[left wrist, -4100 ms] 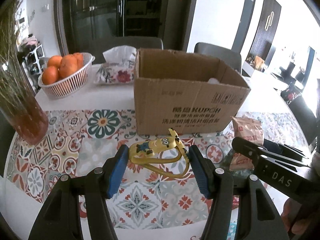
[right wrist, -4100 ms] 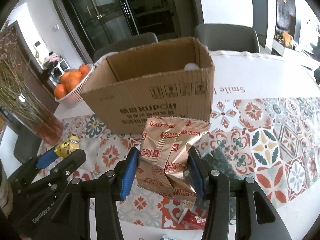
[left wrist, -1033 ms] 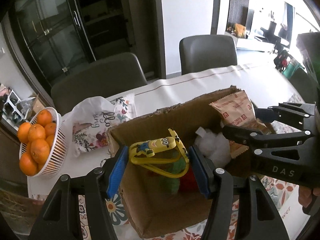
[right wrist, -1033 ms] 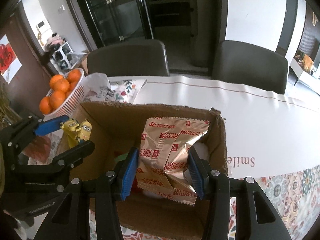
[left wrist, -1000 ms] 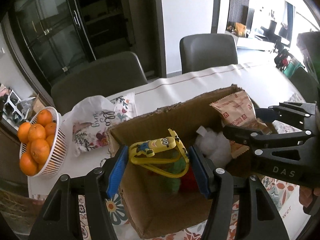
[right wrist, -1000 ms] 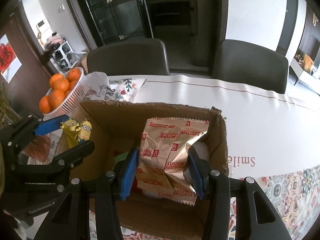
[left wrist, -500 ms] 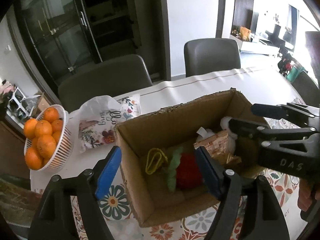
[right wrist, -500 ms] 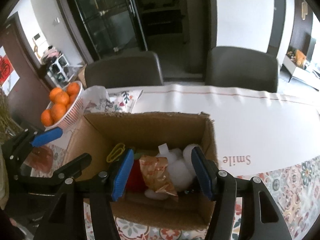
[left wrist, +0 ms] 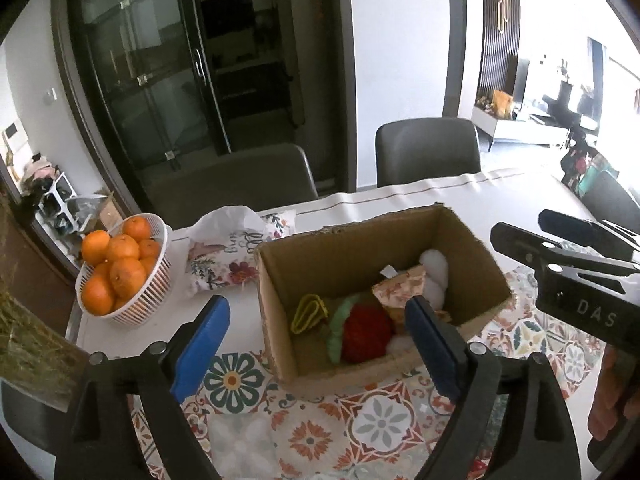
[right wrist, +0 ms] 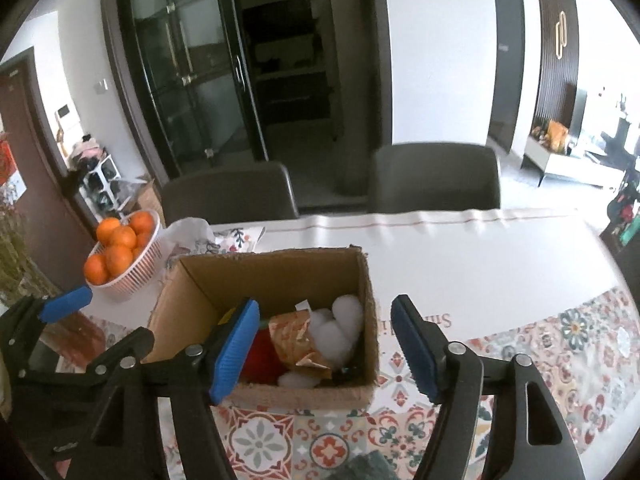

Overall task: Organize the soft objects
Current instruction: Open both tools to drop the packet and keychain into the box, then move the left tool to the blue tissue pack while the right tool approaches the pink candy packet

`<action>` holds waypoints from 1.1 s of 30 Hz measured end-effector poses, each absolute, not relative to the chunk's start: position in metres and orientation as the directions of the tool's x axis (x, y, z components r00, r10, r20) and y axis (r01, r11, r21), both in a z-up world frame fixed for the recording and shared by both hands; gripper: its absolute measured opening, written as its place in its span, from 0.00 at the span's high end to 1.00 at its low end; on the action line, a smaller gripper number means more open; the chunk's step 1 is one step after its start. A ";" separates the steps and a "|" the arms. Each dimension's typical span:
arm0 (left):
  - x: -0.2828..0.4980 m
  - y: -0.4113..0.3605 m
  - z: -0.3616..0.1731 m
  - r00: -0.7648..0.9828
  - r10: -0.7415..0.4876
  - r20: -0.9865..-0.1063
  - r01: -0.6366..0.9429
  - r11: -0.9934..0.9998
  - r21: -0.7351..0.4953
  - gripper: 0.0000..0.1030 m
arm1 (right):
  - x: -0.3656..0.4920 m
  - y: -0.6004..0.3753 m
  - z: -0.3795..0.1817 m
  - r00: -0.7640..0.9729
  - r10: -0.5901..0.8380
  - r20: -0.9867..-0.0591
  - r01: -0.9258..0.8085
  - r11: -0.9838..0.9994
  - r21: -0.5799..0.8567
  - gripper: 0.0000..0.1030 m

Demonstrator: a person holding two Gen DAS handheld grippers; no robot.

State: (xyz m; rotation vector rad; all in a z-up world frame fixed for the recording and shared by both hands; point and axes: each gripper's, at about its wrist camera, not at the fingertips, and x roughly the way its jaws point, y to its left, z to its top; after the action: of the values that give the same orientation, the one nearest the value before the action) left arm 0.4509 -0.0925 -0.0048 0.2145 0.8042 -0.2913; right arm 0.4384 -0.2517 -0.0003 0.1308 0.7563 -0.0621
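An open cardboard box (left wrist: pixel 348 240) stands on the patterned tablecloth; it also shows in the right wrist view (right wrist: pixel 280 268). Inside lie a yellow strap toy (left wrist: pixel 306 312), a red and green plush (left wrist: pixel 364 334), a gold biscuit pack (left wrist: pixel 400 286) and white fluff (left wrist: pixel 434 266). The right wrist view shows the biscuit pack (right wrist: pixel 298 336) and fluff (right wrist: pixel 340 326) too. My left gripper (left wrist: pixel 316 346) is open and empty above the box's near side. My right gripper (right wrist: pixel 324 346) is open and empty above the box; it shows at the right of the left wrist view (left wrist: pixel 560 248).
A white basket of oranges (left wrist: pixel 120 272) and a floral tissue pack (left wrist: pixel 232 256) sit left of the box. Two grey chairs (right wrist: pixel 436 176) stand behind the table. A vase of dried stems (left wrist: pixel 28 332) is at the far left.
Both grippers opened and dropped their loads into the box: the yellow strap toy from the left, the biscuit pack from the right. Both have since drawn up and back.
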 end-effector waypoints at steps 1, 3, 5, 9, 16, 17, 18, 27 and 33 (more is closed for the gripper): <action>0.445 -0.092 -0.003 0.664 -0.173 -0.728 0.332 0.940 0.080 0.10 | 0.432 -0.252 0.002 0.734 -0.015 -0.679 0.106 0.990 0.093 0.28; 0.435 -0.092 0.000 0.676 -0.168 -0.717 0.324 0.942 0.084 0.09 | 0.420 -0.252 0.007 0.746 -0.027 -0.666 0.112 0.990 0.085 0.27; 0.425 -0.091 0.002 0.682 -0.163 -0.713 0.314 0.946 0.084 0.08 | 0.408 -0.253 0.011 0.754 -0.034 -0.656 0.115 0.990 0.081 0.24; 0.403 -0.091 0.005 0.698 -0.157 -0.699 0.304 0.948 0.091 0.06 | 0.389 -0.255 0.016 0.761 -0.041 -0.648 0.124 0.989 0.082 0.22; 0.366 -0.091 0.004 0.704 -0.160 -0.692 0.302 0.949 0.088 0.05 | 0.355 -0.258 0.011 0.755 -0.042 -0.654 0.157 0.981 0.118 0.22; 0.362 -0.091 0.004 0.704 -0.165 -0.691 0.306 0.948 0.086 0.05 | 0.350 -0.259 0.010 0.755 -0.043 -0.655 0.166 0.978 0.127 0.22; 0.357 -0.092 0.004 0.703 -0.169 -0.691 0.312 0.946 0.086 0.05 | 0.342 -0.262 0.009 0.755 -0.045 -0.654 0.180 0.973 0.142 0.22; 0.315 -0.098 0.006 0.697 -0.206 -0.687 0.347 0.935 0.072 0.04 | 0.289 -0.272 0.006 0.745 -0.085 -0.662 0.263 0.949 0.175 0.22; 0.289 -0.107 0.003 0.683 -0.232 -0.692 0.387 0.919 0.074 0.04 | 0.255 -0.282 -0.002 0.725 -0.097 -0.681 0.304 0.933 0.190 0.22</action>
State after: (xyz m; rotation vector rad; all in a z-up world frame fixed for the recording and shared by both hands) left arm 0.2889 -0.1071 0.0027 0.2215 0.7415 -0.3504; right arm 0.2554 -0.2820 -0.0024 0.3004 0.7280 -0.2252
